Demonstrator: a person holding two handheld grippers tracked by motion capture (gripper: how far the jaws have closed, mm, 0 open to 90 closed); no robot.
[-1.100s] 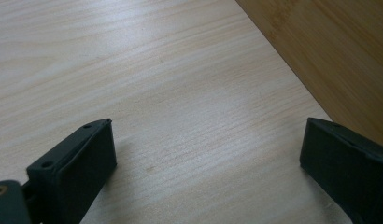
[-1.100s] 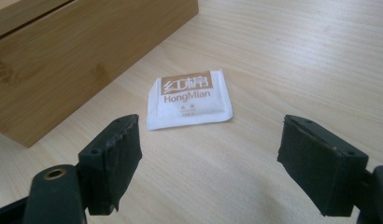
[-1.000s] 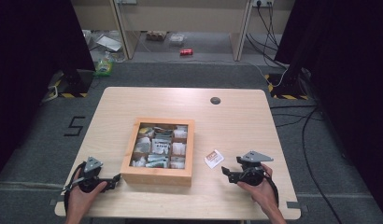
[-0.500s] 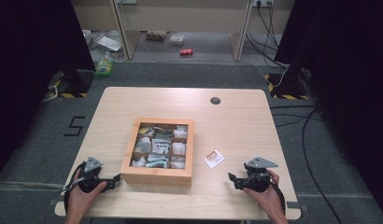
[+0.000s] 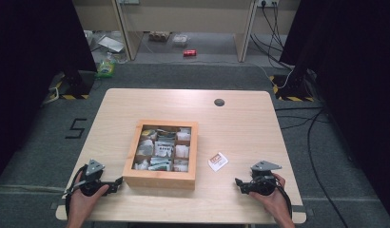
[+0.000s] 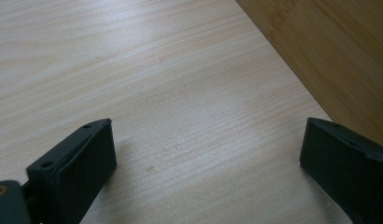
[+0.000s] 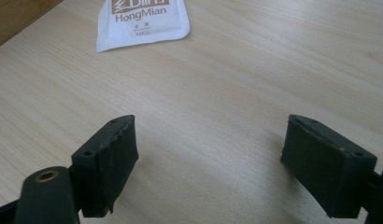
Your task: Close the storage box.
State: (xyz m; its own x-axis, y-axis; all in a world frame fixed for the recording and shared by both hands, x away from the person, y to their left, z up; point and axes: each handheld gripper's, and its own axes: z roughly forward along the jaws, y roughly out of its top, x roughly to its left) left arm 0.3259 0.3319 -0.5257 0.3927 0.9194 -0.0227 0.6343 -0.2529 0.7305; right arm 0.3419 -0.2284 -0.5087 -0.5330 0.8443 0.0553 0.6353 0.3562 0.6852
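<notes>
A wooden box point(image 5: 160, 178) with compartments full of small packets sits at the middle of the table. A white sachet point(image 5: 218, 161) printed "HongMian" lies just right of it; the same sachet point(image 7: 142, 21) shows ahead of my right gripper's jaws. My right gripper point(image 5: 241, 184) rests low on the table near the front right, open, nothing between its fingers point(image 7: 108, 161). My left gripper point(image 5: 118, 183) rests at the front left, open and empty, its jaws pointing at the box's wall point(image 6: 329, 51).
A round cable hole point(image 5: 219, 102) sits near the table's far edge. Bare wood point(image 5: 250, 128) stretches right of the box. Beyond the table are grey floor, cables point(image 5: 316, 123) and a few small items under a bench.
My right gripper has drawn back toward the table's front edge, away from the sachet, and lowered. The left gripper has stayed put.
</notes>
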